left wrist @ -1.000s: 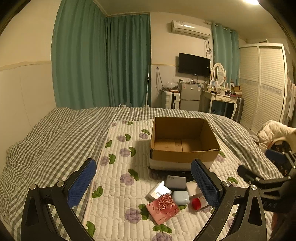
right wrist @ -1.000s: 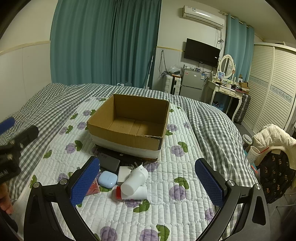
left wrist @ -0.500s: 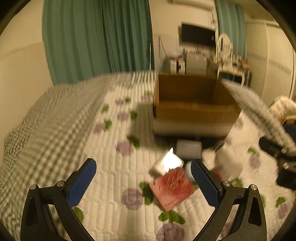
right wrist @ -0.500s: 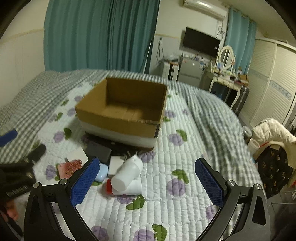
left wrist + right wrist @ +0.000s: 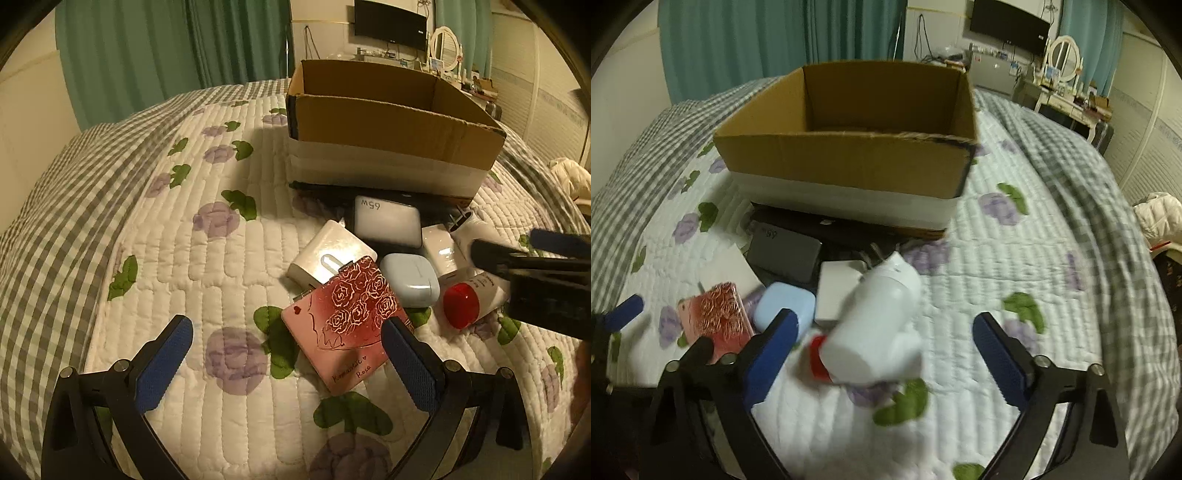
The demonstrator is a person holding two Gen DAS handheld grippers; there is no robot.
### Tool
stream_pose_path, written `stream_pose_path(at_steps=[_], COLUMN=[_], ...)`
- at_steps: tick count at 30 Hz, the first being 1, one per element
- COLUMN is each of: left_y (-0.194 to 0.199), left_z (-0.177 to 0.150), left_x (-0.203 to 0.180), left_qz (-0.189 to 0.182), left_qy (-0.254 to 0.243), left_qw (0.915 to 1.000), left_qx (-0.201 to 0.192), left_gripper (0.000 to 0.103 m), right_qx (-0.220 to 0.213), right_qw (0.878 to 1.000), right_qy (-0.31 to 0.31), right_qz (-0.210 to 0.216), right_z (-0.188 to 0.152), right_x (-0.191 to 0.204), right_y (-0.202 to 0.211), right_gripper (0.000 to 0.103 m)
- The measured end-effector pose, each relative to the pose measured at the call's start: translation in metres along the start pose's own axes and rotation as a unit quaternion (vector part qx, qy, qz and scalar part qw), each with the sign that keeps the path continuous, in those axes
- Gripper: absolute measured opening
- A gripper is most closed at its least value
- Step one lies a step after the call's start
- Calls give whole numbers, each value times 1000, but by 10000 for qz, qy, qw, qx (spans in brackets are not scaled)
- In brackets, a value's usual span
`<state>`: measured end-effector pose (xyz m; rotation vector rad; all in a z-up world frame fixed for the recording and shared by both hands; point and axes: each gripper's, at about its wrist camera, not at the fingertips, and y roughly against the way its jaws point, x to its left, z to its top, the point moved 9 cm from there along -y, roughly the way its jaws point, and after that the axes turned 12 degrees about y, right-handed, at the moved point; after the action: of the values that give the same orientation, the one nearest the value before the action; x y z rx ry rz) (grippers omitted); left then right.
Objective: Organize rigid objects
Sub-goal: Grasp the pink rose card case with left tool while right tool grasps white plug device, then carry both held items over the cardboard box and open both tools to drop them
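Both tools, left tool [image 5: 282, 363] and right tool [image 5: 882, 356], wide open near clutter before the far cardboard box [image 5: 849, 147].

Quilted bed [image 5: 221, 258]: cardboard box [image 5: 388, 125], small items.

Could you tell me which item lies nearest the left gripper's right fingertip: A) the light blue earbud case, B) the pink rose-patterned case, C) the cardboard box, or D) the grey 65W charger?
B: the pink rose-patterned case lies right beside the left gripper, whose jaws are open.
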<state>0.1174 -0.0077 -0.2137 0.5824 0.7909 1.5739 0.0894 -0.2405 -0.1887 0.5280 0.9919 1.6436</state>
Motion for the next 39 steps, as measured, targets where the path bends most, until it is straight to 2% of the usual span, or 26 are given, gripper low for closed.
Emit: stream_pose_path(at_steps=[1,2,3,4,6,12,16,18,20,22,25,29,32,36,39], left_y=[0,0,-1,-4,-8,-27,-42,-42,-38,-35,-20,-2,10,27,41], left_z=[0,1,1,3,4,5,-3,-2,-1,0,4,8,8,7,18], left_x=[0,-1,-2,-3,-6,-18,-22,-26,-32,-33,-31,-40,-45,-52,-51], left_qz=[-26,-42,-61,-71,-146,-242,-17,15,-136,-152,-440,-736,-845,-805,-835], left_qy=[54,86,121,148,232,769,824,750,660,619,751,628,577,386,378], left_qw=[10000,9999,9998,9998,9994,9951,9938,9947,9953,9951,9941,9930,9925,9944,9949], left_qx=[31,70,111,142,219,567,750,703,696,752,651,675,669,574,430], left_gripper=[103,103,103,103,103,103,102,97,76,72,40,16,10,10,10], right_qx=[69,166,246,349,434,308,150,89,40,14,-32,-141,-226,-335,-471], right_qw=[10000,9999,9997,9993,9990,9991,9996,9997,9999,9999,9999,9998,9997,9994,9989], right_qy=[-4,-17,-51,-107,-53,-272,-256,-216,-163,-100,-156,-121,-104,-130,-78], right_qz=[-28,-40,-9,58,-125,-93,-18,-4,18,4,35,31,7,9,-12], right_z=[1,1,-1,-4,-9,-16,-11,-7,-4,-5,-13,-10,-7,-6,1], right_x=[1,2,4,4,0,-15,-15,-14,-10,-10,-9,-6,-7,-10,-11], right_y=[-7,-13,-18,-23,-25,-15,-8,-5,-5,-4,4,20,34,50,65], right_gripper=[78,74,66,52,39,39,39,39,39,39,39,39,39,39,39])
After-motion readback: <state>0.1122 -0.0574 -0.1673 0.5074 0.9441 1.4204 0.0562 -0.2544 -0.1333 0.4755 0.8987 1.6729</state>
